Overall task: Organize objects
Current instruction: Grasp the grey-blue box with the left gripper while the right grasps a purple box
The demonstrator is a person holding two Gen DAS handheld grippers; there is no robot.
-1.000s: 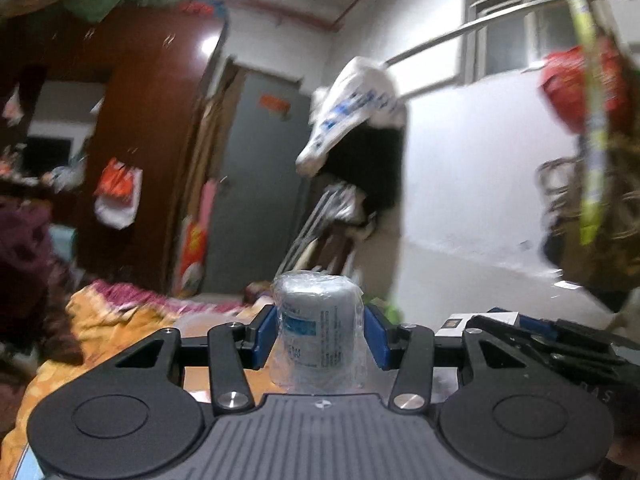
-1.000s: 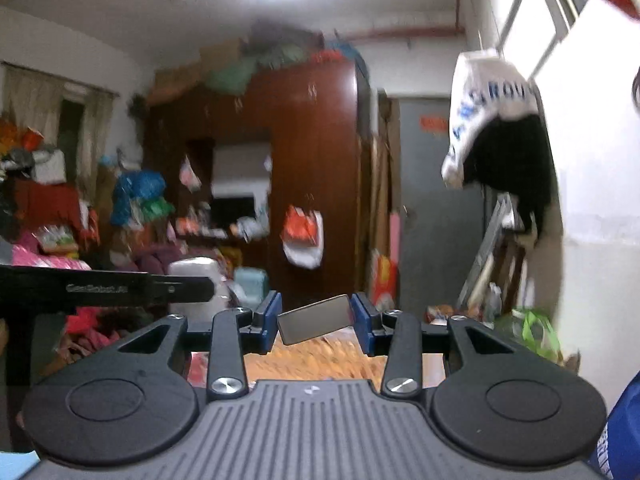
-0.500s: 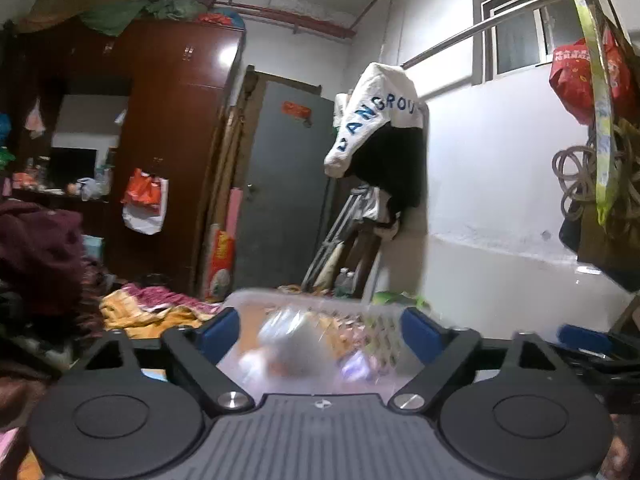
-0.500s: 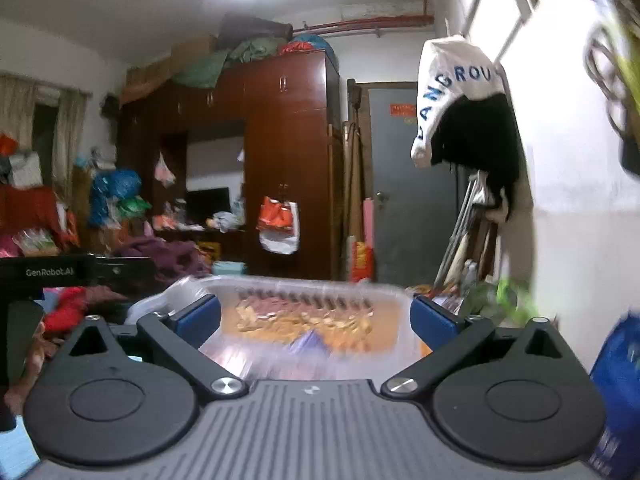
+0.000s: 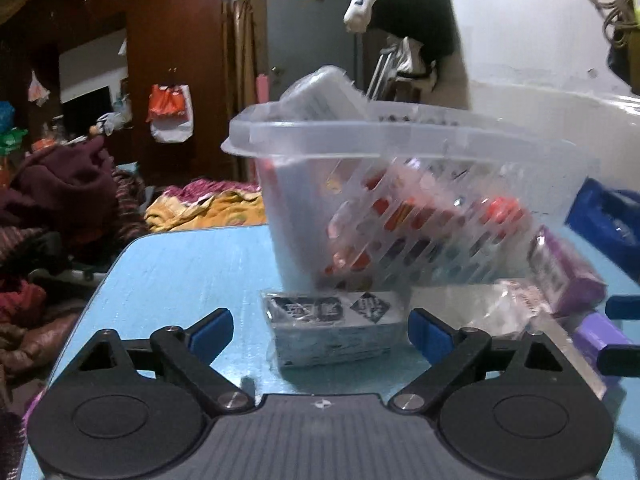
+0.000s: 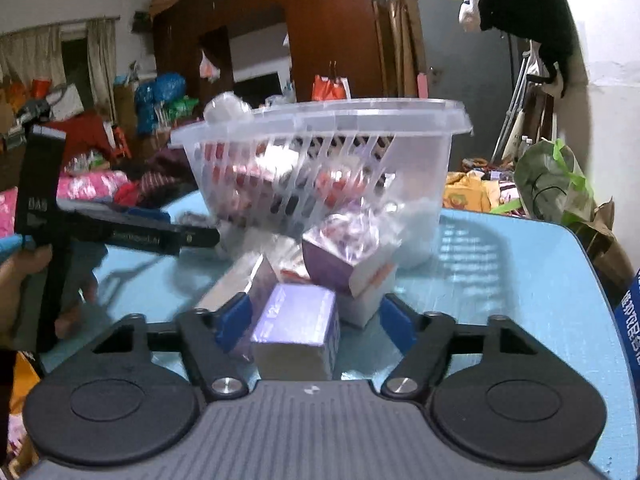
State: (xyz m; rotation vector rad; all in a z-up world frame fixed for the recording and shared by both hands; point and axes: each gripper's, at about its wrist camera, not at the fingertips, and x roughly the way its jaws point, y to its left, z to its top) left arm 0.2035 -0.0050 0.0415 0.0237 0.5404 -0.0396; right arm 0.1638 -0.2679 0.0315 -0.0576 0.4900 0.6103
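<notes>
Between the open left tool (image 5: 320, 330) lies a wrapped packet (image 5: 334, 330).

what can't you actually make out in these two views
- Basket contents: both wrist views, only red and dark shapes through the slotted wall, blurred.
- Pack print: left wrist view, too blurred to read.
- Purple box label: right wrist view, too small and soft.
- Purple carton: left wrist view, motion-blurred.
- Left gripper and right gripper: open, holding nothing.

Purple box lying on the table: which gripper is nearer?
Right. The right gripper is open around the purple box; the left gripper is open around a wrapped dark packet instead.
</notes>
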